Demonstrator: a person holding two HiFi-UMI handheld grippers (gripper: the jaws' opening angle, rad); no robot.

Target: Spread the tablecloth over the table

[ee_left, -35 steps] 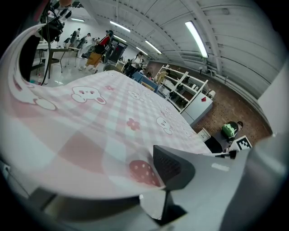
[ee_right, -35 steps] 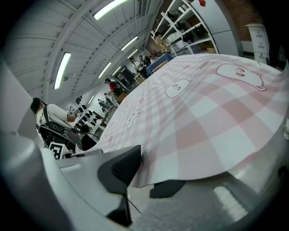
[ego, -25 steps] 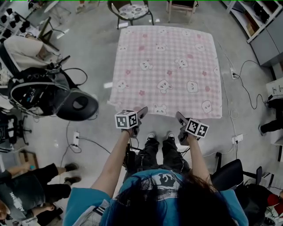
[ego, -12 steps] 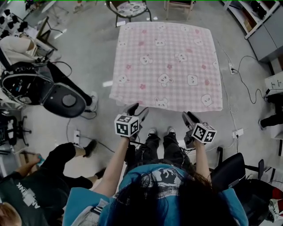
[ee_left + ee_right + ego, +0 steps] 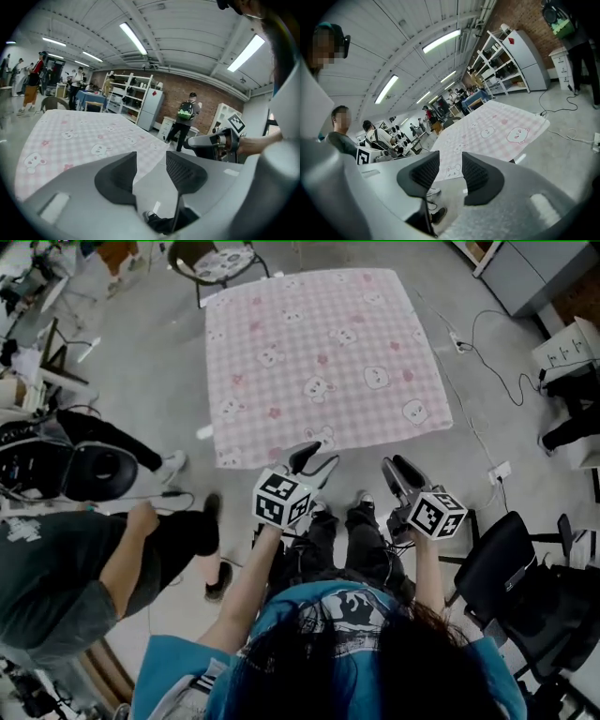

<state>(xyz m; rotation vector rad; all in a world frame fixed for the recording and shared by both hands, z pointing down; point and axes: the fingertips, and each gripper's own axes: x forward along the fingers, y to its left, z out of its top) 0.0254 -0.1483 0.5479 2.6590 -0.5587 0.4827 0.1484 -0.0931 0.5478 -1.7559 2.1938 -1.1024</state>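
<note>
1. Over the table, the tablecloth (image 5: pixel 323 362) lies open and flat: pink check with small animal prints. Its near edge runs just ahead of both grippers.
2. Left gripper (image 5: pixel 309 460): the jaws stand partway apart and have just been closing. Nothing is between them; only floor (image 5: pixel 169 362) shows through the gap in its own view.
3. Right gripper (image 5: pixel 398 470): the same, a moderate gap that has been narrowing, with no cloth in it. It is clear of the hem.
4. Judged step: the spreading looks nearly done, and only squaring the near edge remains.
5. To do it well:
   - Pinch the hem alone, close to each near corner.
   - Draw both corners outward and level together so the check lines stay straight.
   - Let go only once the overhang matches on both sides, and avoid dragging the far edge back.
6. Hidden: the table itself is wholly under the cloth, so its outline is a guess.
7. Hidden: how far the cloth drops at the near and far edges cannot be read from above.
8. Cut off: the wearer's head fills the lower head view, and a bystander (image 5: pixel 84 559) at the left runs out of frame.
9. Hard to make out: the chair (image 5: pixel 211 259) at the far corner may or may not touch the cloth.
</note>
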